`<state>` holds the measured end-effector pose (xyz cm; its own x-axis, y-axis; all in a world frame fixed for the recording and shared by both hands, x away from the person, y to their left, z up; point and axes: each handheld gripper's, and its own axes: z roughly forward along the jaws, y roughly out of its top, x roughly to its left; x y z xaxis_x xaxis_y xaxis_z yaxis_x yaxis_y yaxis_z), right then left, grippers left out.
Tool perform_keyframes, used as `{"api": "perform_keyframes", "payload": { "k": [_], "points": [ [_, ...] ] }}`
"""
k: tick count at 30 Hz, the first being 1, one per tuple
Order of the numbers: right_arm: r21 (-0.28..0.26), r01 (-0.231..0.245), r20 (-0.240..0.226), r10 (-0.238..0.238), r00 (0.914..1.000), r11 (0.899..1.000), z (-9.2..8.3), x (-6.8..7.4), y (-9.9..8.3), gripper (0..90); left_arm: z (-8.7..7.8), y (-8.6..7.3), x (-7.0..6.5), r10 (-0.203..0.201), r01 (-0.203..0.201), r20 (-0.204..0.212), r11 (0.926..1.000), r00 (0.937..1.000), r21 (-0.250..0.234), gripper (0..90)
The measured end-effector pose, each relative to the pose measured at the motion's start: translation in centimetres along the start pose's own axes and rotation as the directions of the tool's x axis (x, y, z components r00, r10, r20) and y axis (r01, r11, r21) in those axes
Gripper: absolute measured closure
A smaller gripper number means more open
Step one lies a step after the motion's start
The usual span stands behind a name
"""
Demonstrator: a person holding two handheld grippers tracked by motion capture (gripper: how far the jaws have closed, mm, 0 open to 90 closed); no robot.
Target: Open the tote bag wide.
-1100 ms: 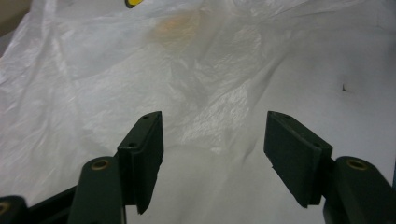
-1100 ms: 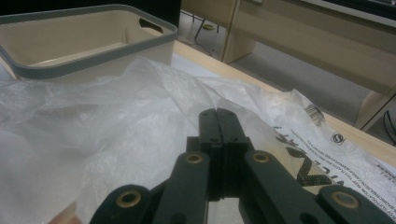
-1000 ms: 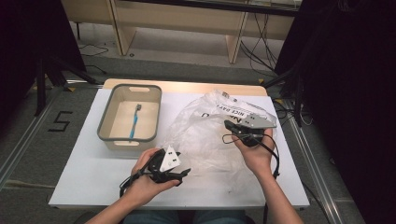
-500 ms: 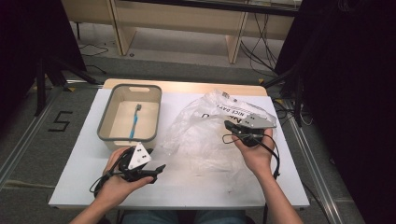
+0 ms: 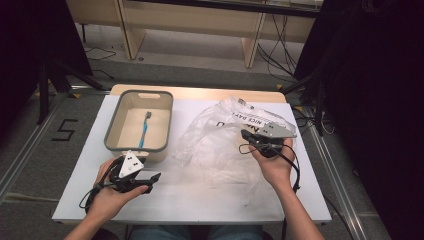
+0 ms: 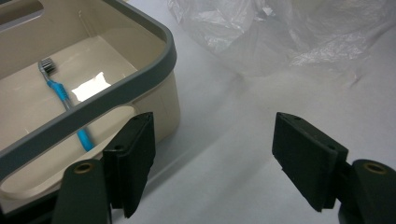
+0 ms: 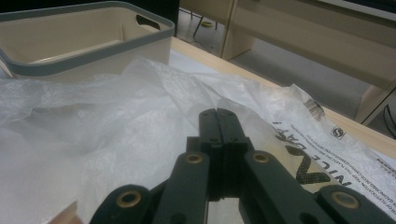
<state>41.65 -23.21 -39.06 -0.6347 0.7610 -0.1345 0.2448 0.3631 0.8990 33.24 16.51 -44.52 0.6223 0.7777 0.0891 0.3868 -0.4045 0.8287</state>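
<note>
right gripper (image 5: pixel 248 136) pinched the plastic bag (image 5: pixel 220 145) printed "nice day"; left gripper (image 6: pixel 212 161) jaws spread, just been opening, nothing between, beside the bin (image 5: pixel 112 142).

White table (image 5: pixel 200 200); grey floor (image 5: pixel 30 150), taped "5" (image 5: pixel 66 130); wooden bench (image 5: pixel 200 20) behind; dark sides.

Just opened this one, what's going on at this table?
A person holds a gripper in each hand at a white table. The right gripper is shut, jaws pressed together on the crinkled clear plastic bag; whether they pinch the film is unclear. The left gripper hangs empty near the front corner of the beige plastic bin with grey rim, jaws wide and just opened further. A blue toothbrush lies inside the bin.
</note>
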Motion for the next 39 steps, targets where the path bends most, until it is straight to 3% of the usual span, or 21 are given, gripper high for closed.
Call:
{"api": "perform_keyframes", "payload": {
  "k": [11,39],
  "points": [
    [-0.002,-0.003,0.001,0.003,1.0000,1.000,-0.30,-0.18,-0.20,90.0,0.24,0.24,-0.31,-0.017,0.018,0.007,0.9998,0.9998,-0.004,29.7],
    [-0.007,-0.005,0.001,0.005,1.0000,1.000,-0.34,-0.13,-0.13,90.0,0.34,0.30,-0.28,-0.018,0.018,-0.005,0.9998,0.9998,-0.001,29.9]
  ]
}}
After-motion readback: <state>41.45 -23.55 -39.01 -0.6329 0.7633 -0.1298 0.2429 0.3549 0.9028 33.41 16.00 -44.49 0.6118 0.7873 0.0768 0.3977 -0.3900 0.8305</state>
